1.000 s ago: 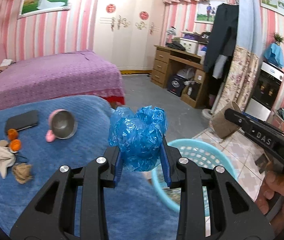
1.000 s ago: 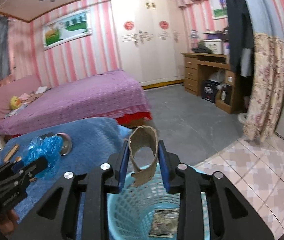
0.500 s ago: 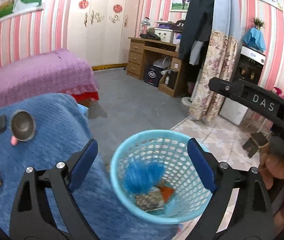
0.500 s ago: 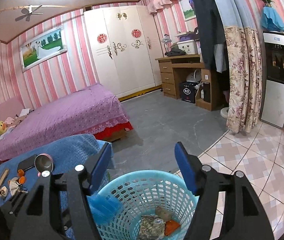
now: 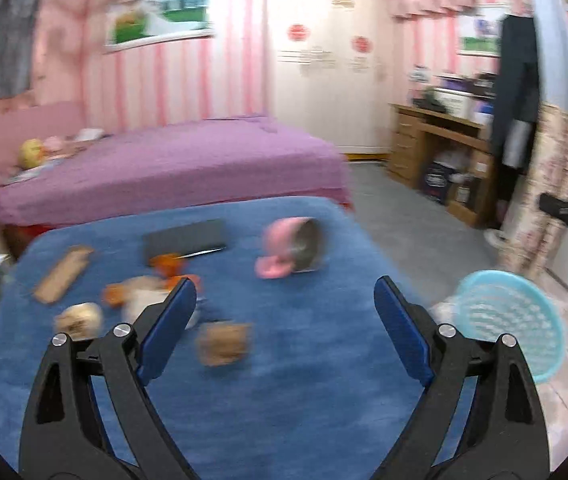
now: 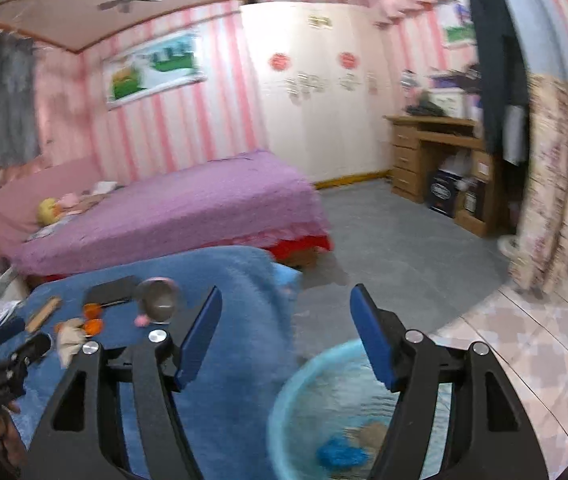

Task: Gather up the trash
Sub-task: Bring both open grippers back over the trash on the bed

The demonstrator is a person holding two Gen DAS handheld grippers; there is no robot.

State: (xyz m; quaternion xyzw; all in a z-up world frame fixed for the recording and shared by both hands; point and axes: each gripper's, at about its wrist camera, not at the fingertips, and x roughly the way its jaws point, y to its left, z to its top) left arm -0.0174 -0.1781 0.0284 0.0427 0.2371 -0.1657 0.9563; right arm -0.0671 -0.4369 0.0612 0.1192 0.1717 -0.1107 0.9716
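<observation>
Blue-covered desk (image 5: 304, 380) | left hand-held gripper (image 5: 284, 320) wide open, empty, brown scrap (image 5: 223, 343) between fingers | right hand-held gripper (image 6: 284, 344) opening, empty, above basket (image 6: 304, 392)

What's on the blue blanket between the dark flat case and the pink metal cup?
Nothing but bare blue blanket between the dark flat case and the pink metal cup, as the left wrist view shows, though blurred.
</observation>
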